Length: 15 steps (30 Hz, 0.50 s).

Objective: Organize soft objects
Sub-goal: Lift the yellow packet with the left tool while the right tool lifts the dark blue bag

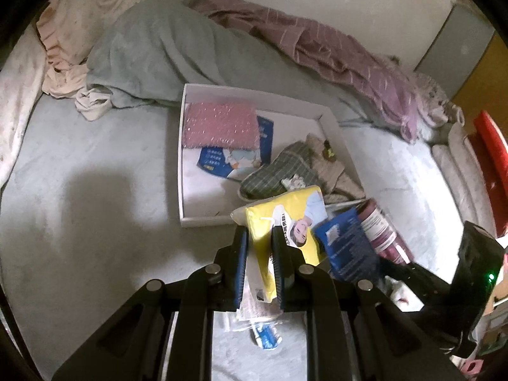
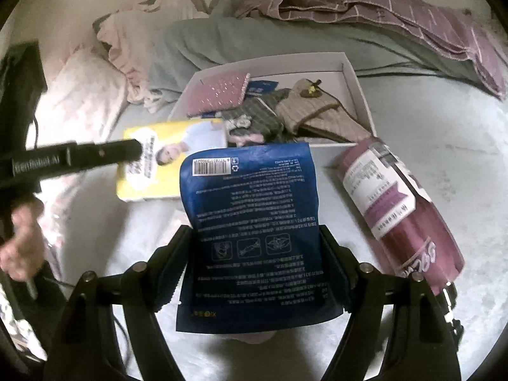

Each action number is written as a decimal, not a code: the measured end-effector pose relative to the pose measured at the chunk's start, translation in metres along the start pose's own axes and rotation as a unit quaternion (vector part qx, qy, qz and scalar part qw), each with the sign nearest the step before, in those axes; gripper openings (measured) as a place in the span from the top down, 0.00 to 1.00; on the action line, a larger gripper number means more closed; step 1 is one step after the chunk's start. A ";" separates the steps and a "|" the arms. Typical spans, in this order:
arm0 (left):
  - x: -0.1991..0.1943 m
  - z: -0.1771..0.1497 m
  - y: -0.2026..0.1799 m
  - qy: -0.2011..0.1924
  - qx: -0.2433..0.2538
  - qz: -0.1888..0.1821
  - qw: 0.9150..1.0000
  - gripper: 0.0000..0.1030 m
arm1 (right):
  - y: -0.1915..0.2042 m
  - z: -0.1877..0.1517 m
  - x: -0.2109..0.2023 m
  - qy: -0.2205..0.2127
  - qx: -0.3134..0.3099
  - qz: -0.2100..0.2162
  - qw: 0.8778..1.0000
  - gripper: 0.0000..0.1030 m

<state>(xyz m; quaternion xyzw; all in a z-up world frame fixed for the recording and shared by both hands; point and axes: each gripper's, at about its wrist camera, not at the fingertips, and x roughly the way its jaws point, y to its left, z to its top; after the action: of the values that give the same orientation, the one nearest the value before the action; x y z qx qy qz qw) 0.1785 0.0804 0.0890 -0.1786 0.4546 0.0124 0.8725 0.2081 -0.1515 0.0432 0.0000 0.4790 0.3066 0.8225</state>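
My left gripper (image 1: 259,231) is shut on a yellow soft pack (image 1: 285,219) and holds it above the bed near the front edge of a white box (image 1: 181,158); the pack also shows in the right wrist view (image 2: 171,158). My right gripper (image 2: 257,235) has a blue pouch (image 2: 254,222) between its jaws, lifted off the bed. The box (image 2: 352,73) holds a pink bubble-wrap pad (image 1: 219,125), a blue leaflet (image 1: 235,162), a green plaid slipper (image 1: 279,171) and a beige knit item (image 2: 314,111).
A maroon rolled pack (image 2: 400,212) lies on the grey bed to the right of the blue pouch. A grey-green blanket (image 1: 165,50), a purple striped blanket (image 1: 333,50) and pink pillows (image 1: 76,16) lie behind the box. The left gripper's arm (image 2: 73,158) crosses the left side.
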 end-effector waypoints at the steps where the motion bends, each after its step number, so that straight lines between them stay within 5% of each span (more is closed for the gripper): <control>1: -0.001 0.000 0.001 -0.004 -0.003 -0.002 1.000 0.87 | 0.000 0.004 0.001 0.000 0.007 0.005 1.000 0.24; 11: -0.006 0.011 0.034 -0.070 -0.082 -0.048 0.993 0.87 | 0.024 0.042 0.013 -0.014 0.006 0.017 1.000 0.24; 15: 0.004 0.012 0.052 -0.068 -0.130 -0.067 0.987 0.87 | 0.034 0.057 0.023 -0.018 -0.005 0.003 1.000 0.24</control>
<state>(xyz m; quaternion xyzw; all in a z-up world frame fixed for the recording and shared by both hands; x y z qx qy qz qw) 0.1810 0.1322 0.0770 -0.3195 0.3756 0.0247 0.8696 0.2436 -0.0954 0.0655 0.0026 0.4628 0.3118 0.8298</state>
